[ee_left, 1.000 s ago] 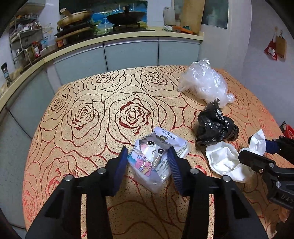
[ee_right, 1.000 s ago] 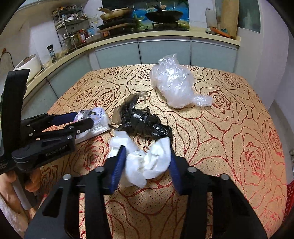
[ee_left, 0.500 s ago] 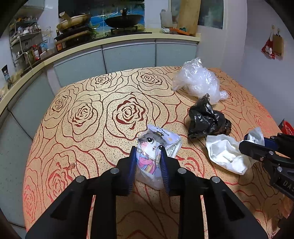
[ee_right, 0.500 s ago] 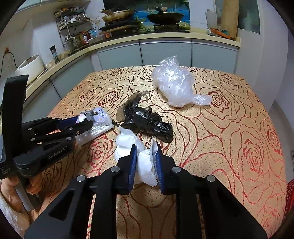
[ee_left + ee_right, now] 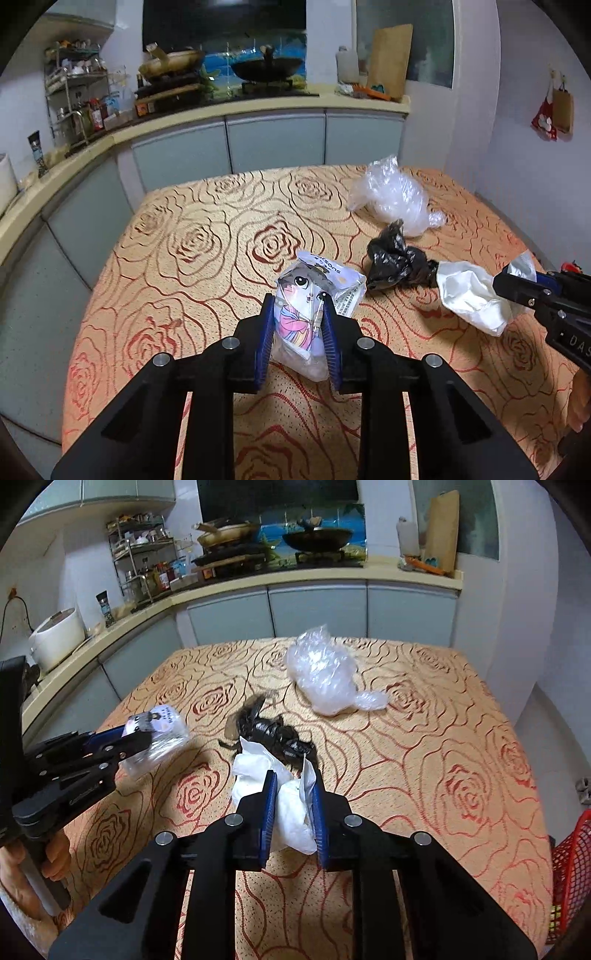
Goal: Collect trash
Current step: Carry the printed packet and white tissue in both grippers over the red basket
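Note:
My left gripper (image 5: pixel 298 306) is shut on a tissue packet (image 5: pixel 308 295) printed with a cartoon cat and holds it above the table. It also shows at the left of the right wrist view (image 5: pixel 159 734). My right gripper (image 5: pixel 292 782) is shut on a crumpled white tissue (image 5: pixel 291 808) and holds it above the table; the tissue also shows in the left wrist view (image 5: pixel 472 295). A crumpled black plastic bag (image 5: pixel 273 734) lies on the table just beyond the tissue. A clear plastic bag (image 5: pixel 325 675) lies farther back.
The table has a rose-patterned cloth (image 5: pixel 424 746). A red mesh basket (image 5: pixel 570 871) stands beyond the table's right edge. A kitchen counter (image 5: pixel 317 576) with pans and a spice rack runs along the back and left.
Both grippers closed, the left on the tissue packet and the right on the white tissue, then lifted them off the table.

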`<state>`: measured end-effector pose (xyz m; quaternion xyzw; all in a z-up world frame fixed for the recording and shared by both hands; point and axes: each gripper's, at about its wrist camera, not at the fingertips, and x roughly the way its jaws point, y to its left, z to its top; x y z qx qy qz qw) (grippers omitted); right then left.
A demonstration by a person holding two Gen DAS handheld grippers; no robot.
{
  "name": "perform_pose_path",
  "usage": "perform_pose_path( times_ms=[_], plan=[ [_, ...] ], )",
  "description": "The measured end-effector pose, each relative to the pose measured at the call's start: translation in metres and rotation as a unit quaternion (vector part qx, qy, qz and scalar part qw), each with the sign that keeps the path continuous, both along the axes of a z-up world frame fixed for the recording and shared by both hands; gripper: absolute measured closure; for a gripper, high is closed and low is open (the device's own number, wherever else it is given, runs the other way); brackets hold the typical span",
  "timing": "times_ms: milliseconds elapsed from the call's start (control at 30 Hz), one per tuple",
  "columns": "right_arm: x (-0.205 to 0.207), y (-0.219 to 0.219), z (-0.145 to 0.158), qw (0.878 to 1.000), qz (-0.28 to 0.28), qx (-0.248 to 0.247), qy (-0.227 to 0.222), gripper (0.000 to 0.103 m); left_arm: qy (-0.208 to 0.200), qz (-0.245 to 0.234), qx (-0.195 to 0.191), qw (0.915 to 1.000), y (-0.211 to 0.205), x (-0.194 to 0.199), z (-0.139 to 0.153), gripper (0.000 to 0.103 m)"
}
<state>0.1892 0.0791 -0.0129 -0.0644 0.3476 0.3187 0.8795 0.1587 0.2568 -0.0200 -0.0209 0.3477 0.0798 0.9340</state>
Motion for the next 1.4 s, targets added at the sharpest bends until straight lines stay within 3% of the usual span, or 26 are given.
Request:
perform_pose_path(
  times_ms=[667,1400],
  plan=[
    [-0.026,-0.057,0.061,0.996,-0.041,0.044,-0.066,0.084,-0.088,-0.023,0.024,0.9955,-0.051,-0.035,0.071,0.079],
    [-0.029,-0.15,0.084,0.986,-0.128,0.052,-0.096,0.084,-0.116,-0.082,0.013,0.9898,-0.117,-0.03,0.093,0.079]
  ],
)
